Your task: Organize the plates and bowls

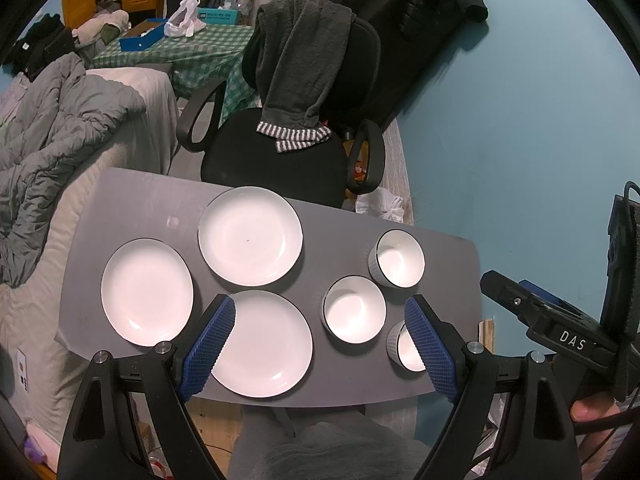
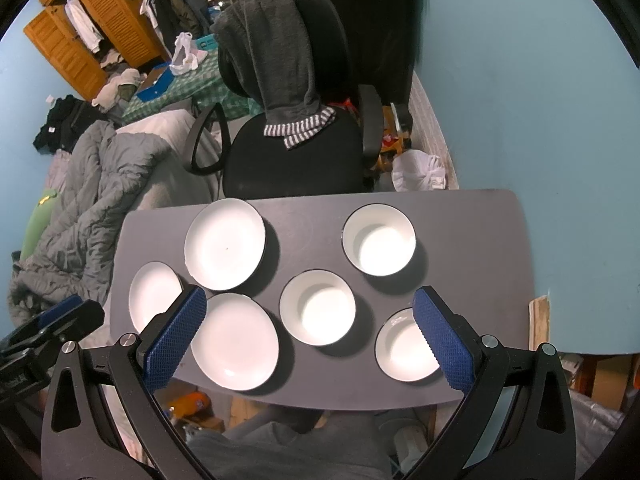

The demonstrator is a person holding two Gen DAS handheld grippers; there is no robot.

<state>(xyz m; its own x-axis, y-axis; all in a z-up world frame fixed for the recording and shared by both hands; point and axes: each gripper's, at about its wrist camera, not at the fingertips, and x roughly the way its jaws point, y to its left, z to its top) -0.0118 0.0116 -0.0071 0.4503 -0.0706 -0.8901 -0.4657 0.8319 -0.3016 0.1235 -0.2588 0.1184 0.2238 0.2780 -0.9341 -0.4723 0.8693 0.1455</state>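
Holding both grippers above the near edge of the grey table (image 2: 472,280), you have nothing in either one. Your left gripper (image 1: 320,336) has its blue-padded fingers (image 1: 208,344) spread wide apart, hovering over the lower centre of the left wrist frame. Your right gripper (image 2: 310,336) is the same, fingers (image 2: 442,344) wide apart and clear of the crockery.

Three white plates sit on the left half of the table. Far plate (image 1: 250,236) is at frame centre, left plate (image 1: 147,292) is to its lower left, near plate (image 1: 266,344) is at lower centre, partly behind your left finger pad. Plates lie close but apart, none stacked.

Three white bowls sit on the right half in a loose diagonal. Far bowl (image 1: 400,258) is right of centre, middle bowl (image 1: 354,308) is just below-left of it, near bowl (image 1: 402,346) is at lower right, partly hidden by the right finger pad of the left gripper. In the right wrist view the same bowls show clearer: far bowl (image 2: 379,239), middle bowl (image 2: 317,307), near bowl (image 2: 404,346), all upright, apart, empty.

Black office chair (image 2: 296,160) stands beyond the table's far edge, with a grey garment (image 2: 272,52) draped over its back. Grey quilt (image 1: 52,132) is bunched at left of frame. Your right gripper's body (image 1: 560,320) shows at the right edge of the left wrist view.
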